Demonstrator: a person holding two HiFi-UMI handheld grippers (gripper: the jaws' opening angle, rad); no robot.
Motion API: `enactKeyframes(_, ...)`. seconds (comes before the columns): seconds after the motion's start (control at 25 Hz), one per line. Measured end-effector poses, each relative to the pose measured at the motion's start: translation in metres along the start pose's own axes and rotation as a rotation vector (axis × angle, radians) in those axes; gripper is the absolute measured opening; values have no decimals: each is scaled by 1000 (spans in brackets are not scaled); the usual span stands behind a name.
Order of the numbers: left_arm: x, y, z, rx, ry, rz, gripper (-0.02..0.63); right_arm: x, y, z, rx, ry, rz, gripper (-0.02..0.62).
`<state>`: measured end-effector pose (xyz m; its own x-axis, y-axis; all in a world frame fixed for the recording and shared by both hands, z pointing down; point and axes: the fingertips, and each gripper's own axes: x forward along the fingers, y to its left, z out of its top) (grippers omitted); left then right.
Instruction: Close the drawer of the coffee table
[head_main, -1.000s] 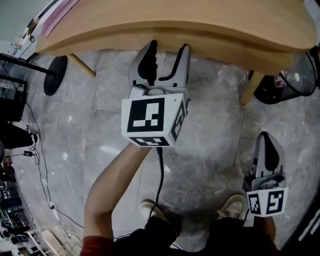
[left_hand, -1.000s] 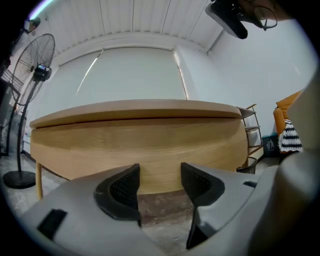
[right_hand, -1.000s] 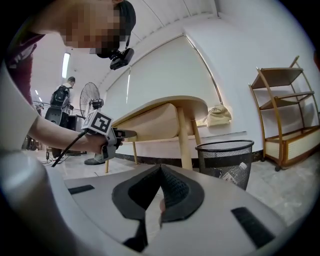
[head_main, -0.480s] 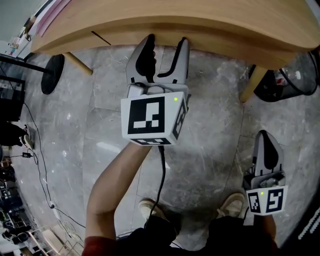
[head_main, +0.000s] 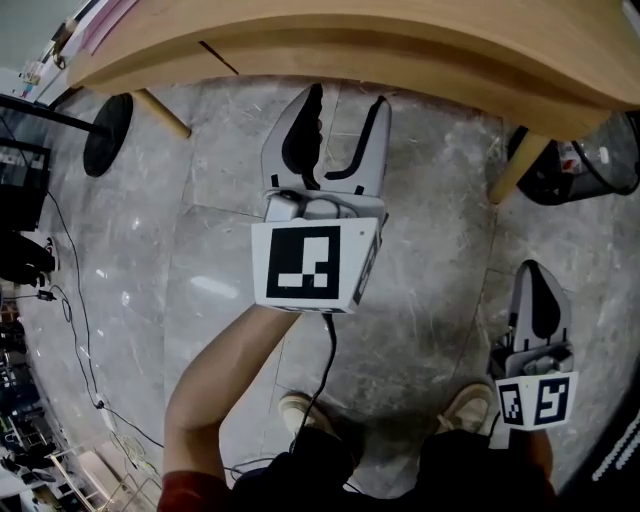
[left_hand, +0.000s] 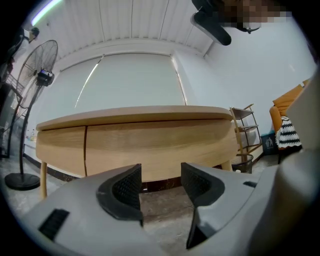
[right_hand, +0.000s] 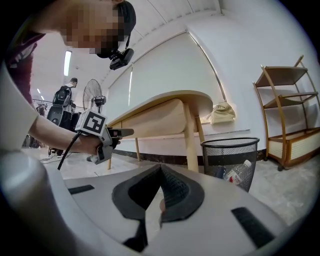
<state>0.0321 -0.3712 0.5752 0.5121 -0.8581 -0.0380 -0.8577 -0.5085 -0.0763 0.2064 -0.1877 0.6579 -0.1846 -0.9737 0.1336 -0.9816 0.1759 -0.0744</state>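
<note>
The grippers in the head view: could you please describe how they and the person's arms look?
The left gripper and right gripper are light grey plastic, each with two tapering jaws lined with black ribbed pads. Each carries a white cube printed with black square markers. A black cable trails from the left one. The left forearm is bare, with a dark red sleeve above.
</note>
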Motion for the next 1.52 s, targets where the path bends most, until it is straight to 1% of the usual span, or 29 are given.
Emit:
enactKeyframes(0.24,-43,2,-18,1,34,-26,244,5,21,-2,-17,8,33,-3)
enactKeyframes(0.48,-104,6,-47,-14,108,-39,244,11,41,-4,-40,19,69,-3)
enactKeyframes(0.64,-147,12,-70,-33,157,-12,244,14,56,-7,-57,28,90,-3)
enactKeyframes(0.84,-193,17,-95,-19,207,28,244,17,71,-11,-61,40,111,-3)
enactKeyframes(0.92,-210,20,-103,-17,213,68,244,16,77,-14,-62,44,119,-3)
enactKeyframes(0.96,-218,23,-109,-25,214,101,244,15,81,-17,-67,50,126,-3)
enactKeyframes(1.04,-234,29,-124,-66,233,177,244,14,88,-24,-88,67,147,-3)
enactKeyframes(1.08,-242,30,-134,-90,254,197,244,14,92,-28,-102,76,156,-3)
enactKeyframes(1.12,-247,29,-142,-101,276,198,244,13,97,-31,-116,81,163,-3)
enactKeyframes(1.2,-252,28,-150,-85,302,184,244,10,103,-35,-135,81,171,-3)
enactKeyframes(1.36,-252,31,-142,-48,268,190,244,9,106,-35,-131,76,169,-3)
enactKeyframes(1.52,-253,23,-144,-44,283,174,244,8,105,-34,-130,77,166,-3)
